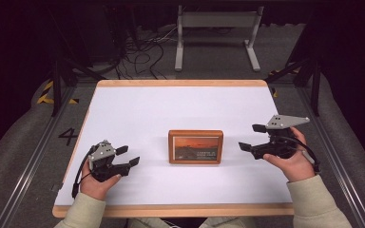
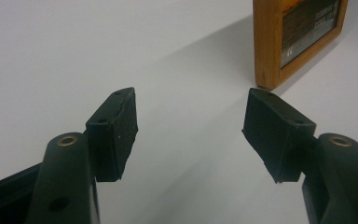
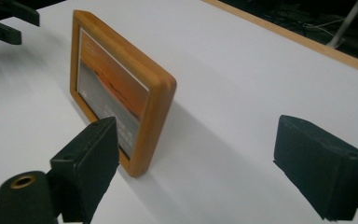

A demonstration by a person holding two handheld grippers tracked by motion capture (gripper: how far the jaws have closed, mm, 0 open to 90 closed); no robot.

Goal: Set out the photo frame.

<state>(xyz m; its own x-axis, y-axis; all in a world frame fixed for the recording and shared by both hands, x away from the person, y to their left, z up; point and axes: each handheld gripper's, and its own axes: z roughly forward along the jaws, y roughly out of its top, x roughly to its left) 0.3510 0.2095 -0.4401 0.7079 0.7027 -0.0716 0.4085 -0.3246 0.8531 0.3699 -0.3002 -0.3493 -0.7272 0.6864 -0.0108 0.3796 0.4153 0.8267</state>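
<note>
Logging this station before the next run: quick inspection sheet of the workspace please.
Surface: white table top with wooden edging, bare part unmarked.
Job's things: wooden picture frame standing upright at centre, nothing touching it.
Clutter: nothing seen.
Grippers: left gripper open, nothing between its fingers; right gripper open, aimed at the frame's right edge, apart from it.
Cables: black cable trailing from the left gripper; loose cables on the floor behind.
Surroundings: grey stand, dark floor.

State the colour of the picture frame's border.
Warm orange-brown wood; the picture frame shows it best in the right gripper view.
</note>
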